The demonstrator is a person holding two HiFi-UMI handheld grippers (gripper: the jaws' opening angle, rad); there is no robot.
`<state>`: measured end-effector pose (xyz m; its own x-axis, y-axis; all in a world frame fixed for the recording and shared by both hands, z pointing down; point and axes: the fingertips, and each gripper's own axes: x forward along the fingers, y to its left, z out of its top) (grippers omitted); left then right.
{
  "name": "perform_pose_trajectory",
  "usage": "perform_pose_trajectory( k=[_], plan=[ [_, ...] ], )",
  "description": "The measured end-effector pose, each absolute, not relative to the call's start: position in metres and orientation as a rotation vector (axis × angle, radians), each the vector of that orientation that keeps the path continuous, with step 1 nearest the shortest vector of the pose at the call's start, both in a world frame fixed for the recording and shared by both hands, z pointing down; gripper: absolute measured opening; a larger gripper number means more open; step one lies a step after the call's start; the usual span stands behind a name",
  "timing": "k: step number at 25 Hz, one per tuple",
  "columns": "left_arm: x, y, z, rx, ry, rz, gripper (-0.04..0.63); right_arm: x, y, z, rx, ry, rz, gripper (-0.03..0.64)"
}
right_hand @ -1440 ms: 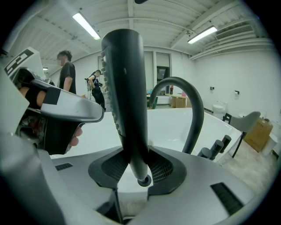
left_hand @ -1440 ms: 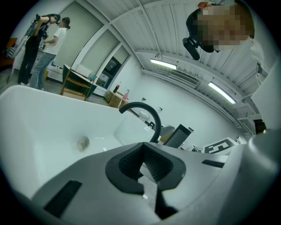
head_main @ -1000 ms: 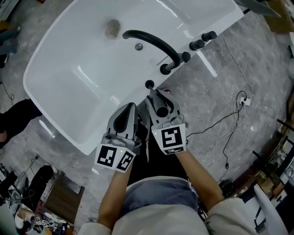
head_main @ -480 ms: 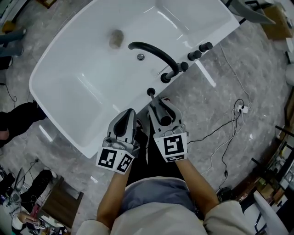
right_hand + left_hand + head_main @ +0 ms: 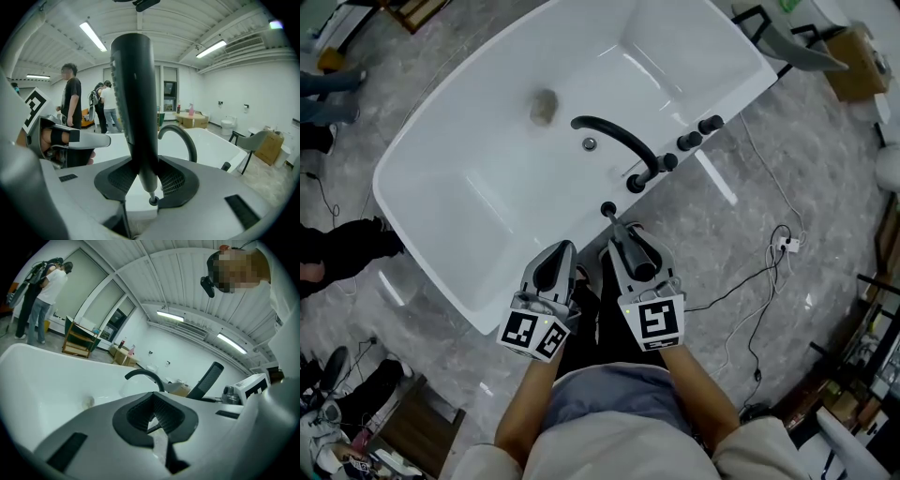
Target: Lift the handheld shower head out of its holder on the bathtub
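A white bathtub (image 5: 441,216) fills the upper head view, with a black arched faucet (image 5: 614,139) and two black knobs (image 5: 698,133) on its near rim. My right gripper (image 5: 630,246) is shut on the black handheld shower head (image 5: 133,93), wide end toward the camera. The narrow end reaches a small black holder (image 5: 607,208) on the rim; whether it is seated there is hidden. My left gripper (image 5: 555,262) hovers just left of the right one over the tub's edge, shut on nothing. From the left gripper (image 5: 153,417) view the shower head (image 5: 208,378) appears as a dark paddle.
Grey marble floor surrounds the tub, with cables (image 5: 769,258) trailing at the right. A chair (image 5: 792,33) and a cardboard box (image 5: 853,47) stand beyond the tub's far end. Several people (image 5: 70,101) stand in the background, and a wooden shelf (image 5: 77,338) stands behind the tub.
The tub has slid lower in the head view as the camera shifted. Both grippers and the shower head keep the same place relative to the tub rim.
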<state>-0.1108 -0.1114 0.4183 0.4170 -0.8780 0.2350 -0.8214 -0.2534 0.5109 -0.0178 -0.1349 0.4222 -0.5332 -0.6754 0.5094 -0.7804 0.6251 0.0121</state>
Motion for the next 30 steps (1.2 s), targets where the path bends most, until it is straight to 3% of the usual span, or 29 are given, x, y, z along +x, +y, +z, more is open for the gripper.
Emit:
perform_pose_trajectory(
  k=[22, 30],
  plan=[
    [-0.105, -0.094, 0.347, 2.285, -1.299, -0.214, 0.005, -0.031, -0.102, 0.339, 1.197, -2.442, 0.236, 0.146],
    [-0.131, -0.062, 0.302, 2.353, -1.249, -0.263, 0.005, -0.053, -0.071, 0.281, 1.255, -2.489, 0.229, 0.146]
  ],
)
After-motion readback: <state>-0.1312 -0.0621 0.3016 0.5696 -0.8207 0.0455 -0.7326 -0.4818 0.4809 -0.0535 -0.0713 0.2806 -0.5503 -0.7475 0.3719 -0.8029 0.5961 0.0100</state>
